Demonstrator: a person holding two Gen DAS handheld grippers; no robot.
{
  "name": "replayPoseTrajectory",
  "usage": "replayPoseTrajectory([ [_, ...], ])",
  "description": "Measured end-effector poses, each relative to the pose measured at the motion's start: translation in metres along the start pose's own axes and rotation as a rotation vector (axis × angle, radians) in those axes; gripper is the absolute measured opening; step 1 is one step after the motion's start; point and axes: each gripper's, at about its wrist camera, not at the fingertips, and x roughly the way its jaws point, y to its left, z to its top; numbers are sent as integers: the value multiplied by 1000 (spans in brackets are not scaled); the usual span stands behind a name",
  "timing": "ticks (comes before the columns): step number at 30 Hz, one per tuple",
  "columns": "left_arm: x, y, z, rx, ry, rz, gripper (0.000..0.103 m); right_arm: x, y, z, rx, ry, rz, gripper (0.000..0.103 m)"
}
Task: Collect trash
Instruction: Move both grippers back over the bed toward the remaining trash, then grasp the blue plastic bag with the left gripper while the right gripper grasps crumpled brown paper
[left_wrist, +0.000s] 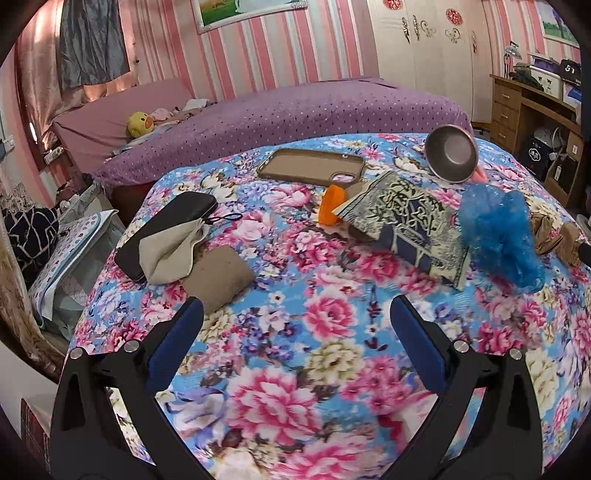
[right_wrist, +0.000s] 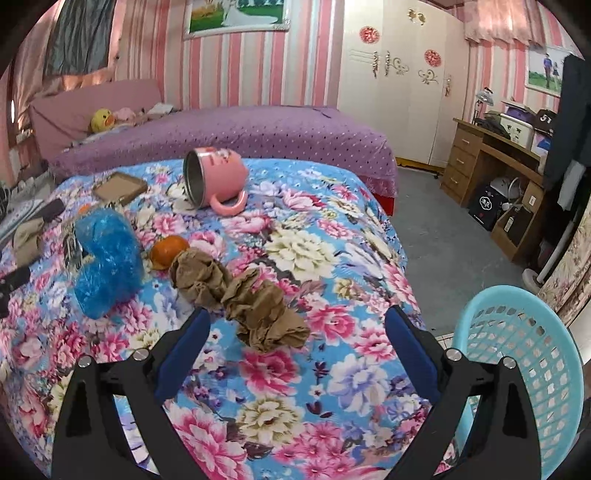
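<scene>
A table under a floral cloth (left_wrist: 314, 369) holds the litter. In the left wrist view a crumpled blue plastic bag (left_wrist: 498, 232) lies at the right, beside a blue-and-cream patterned packet (left_wrist: 406, 229) and an orange piece (left_wrist: 330, 205). My left gripper (left_wrist: 297, 314) hovers open over bare cloth, short of all of them. In the right wrist view a strip of crumpled brown material (right_wrist: 240, 291) runs toward my right gripper (right_wrist: 298, 326), which is open with the strip's near end just between its fingertips. The blue bag (right_wrist: 107, 262) and an orange fruit (right_wrist: 168, 251) lie to the left.
A turquoise mesh basket (right_wrist: 517, 350) stands off the table's right edge. A pink mug (right_wrist: 218, 181) lies tipped over at the back. A phone case (left_wrist: 312, 166), a black case (left_wrist: 166, 229), a beige cloth (left_wrist: 170, 254) and a brown pouch (left_wrist: 218, 275) sit on the left. A purple bed is behind.
</scene>
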Motion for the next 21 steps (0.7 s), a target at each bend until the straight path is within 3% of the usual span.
replayPoseTrajectory([
  [3, 3, 9, -1, -7, 10, -1, 98, 7, 0, 1, 0, 30, 10, 89],
  [5, 4, 14, -1, -14, 10, 2, 98, 13, -1, 2, 6, 59, 35, 69],
  [8, 8, 18, -2, -33, 23, -12, 98, 20, -2, 2, 16, 91, 89, 49],
  [14, 11, -1, 1, -19, 31, -28, 98, 19, -2, 4, 11, 77, 140, 37],
  [21, -7, -51, 16, -2, -13, -97, 98, 3, -23, 5, 15, 18, 105, 37],
])
